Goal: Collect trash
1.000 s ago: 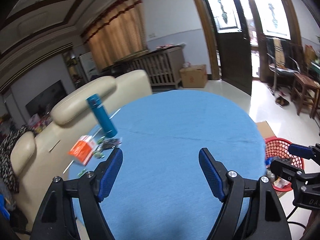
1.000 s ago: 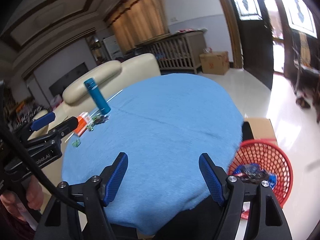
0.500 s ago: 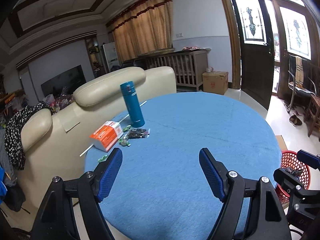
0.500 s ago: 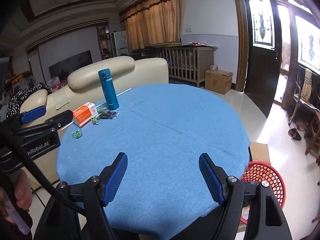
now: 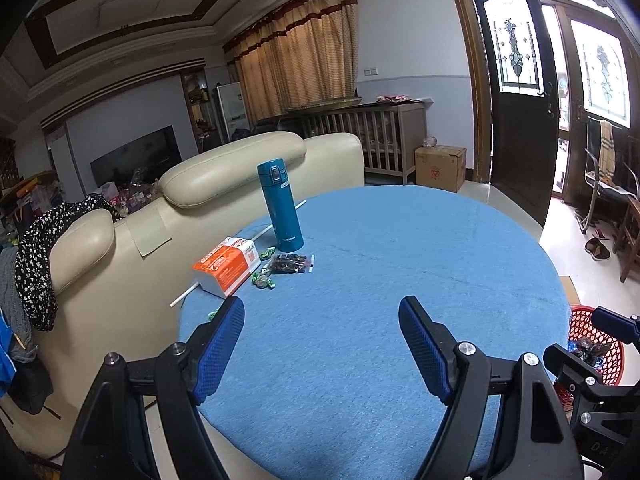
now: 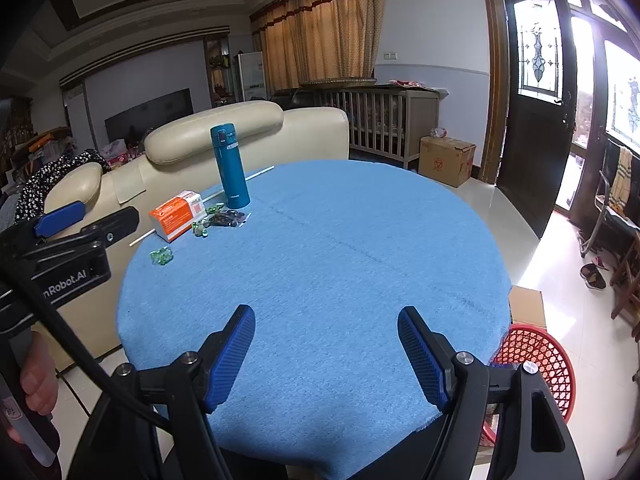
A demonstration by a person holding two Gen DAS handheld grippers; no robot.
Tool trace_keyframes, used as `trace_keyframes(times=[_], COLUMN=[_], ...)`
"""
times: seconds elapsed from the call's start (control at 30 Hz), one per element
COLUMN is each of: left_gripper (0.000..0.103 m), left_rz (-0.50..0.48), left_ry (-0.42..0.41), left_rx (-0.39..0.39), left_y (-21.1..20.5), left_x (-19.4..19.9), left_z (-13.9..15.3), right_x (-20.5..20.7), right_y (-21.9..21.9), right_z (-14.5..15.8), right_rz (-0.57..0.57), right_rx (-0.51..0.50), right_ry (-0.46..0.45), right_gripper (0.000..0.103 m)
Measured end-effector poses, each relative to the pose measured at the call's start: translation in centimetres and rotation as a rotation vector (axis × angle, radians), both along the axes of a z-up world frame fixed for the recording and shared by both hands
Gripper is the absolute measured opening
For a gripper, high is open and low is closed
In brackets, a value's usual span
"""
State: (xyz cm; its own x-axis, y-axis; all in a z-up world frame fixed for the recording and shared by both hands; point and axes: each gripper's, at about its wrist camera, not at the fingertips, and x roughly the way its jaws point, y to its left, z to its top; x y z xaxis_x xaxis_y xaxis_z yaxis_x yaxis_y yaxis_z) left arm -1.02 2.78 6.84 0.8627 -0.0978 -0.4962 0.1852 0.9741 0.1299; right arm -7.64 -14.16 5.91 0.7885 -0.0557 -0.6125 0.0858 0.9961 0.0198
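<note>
Two grippers hover over the near edge of the blue-covered bench [image 6: 360, 248], both with jaws apart and holding nothing: the left gripper [image 5: 320, 344] and the right gripper [image 6: 326, 344]. The trash lies well ahead and left of both jaws at the far-left bench edge: green candy wrappers [image 5: 264, 280], a dark clear packet [image 5: 290, 263] and an orange box [image 5: 228, 265], beside an upright teal flask [image 5: 280, 206]. A lone green wrapper [image 6: 162, 257] lies nearer. The red basket [image 6: 536, 364] stands on the floor, right of the bench.
</note>
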Motion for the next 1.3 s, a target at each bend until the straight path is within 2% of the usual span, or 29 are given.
trace_keyframes(times=[1.3], left_gripper=[0.081], left_rz=[0.011], left_ry=[0.035], left_rx=[-0.024], left_y=[2.3], left_x=[0.6], left_z=[-1.3], right_x=[1.6], right_y=[1.6], right_z=[-0.6], right_rz=[0.012], right_rx=[-0.009], right_ry=[0.028], right_gripper=[0.077])
